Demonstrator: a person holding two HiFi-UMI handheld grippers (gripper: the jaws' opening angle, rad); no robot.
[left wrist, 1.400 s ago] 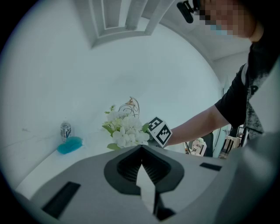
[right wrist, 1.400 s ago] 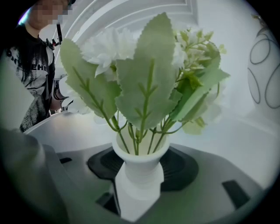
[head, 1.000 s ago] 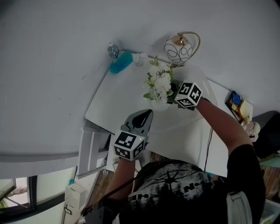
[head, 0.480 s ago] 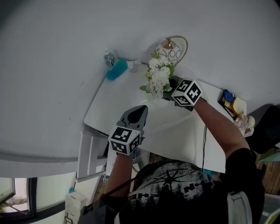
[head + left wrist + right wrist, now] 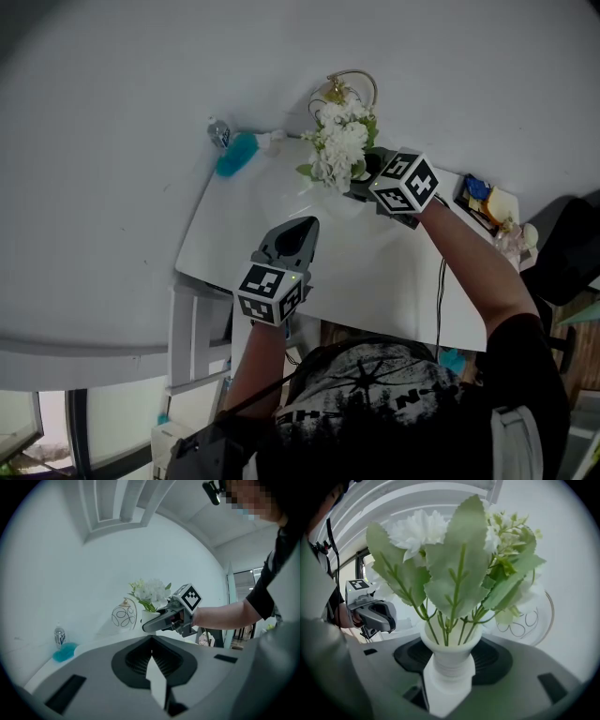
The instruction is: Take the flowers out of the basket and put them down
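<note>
Clenched on the vase (image 5: 449, 656), the jaws of the right gripper (image 5: 449, 670) press on either side of its ribbed white neck, just below the flared lip. The flowers (image 5: 459, 573) stand upright in that vase. They are white blooms and broad, toothed green leaves on thin stems, and they fill most of the right gripper view.

In the head view the bunch hangs in the air over the far part of the table (image 5: 394, 281), clear of its white top. The right gripper reaches in from the right, with its marker cube (image 5: 405, 183) just behind the jaws and the forearm (image 5: 473, 272) stretched across the table.

Just behind the flowers, against the wall (image 5: 112, 112), stands a round ornament (image 5: 336, 91) with looping dark lines under a gold arch. Further left along the wall lies a teal thing (image 5: 234, 156), with a small clear bottle (image 5: 218, 132) just beside it at the table's corner.

Closer to the person, the left gripper (image 5: 154, 672) hovers over the near part of the table, well apart from the flowers and pointing toward them. Its jaws are together, meeting in a pale wedge with nothing between them. Its own view shows the right gripper and the vase ahead, with the ornament to their left.

At the right end of the table lies some small colourful clutter (image 5: 486, 199), too small to make out.
</note>
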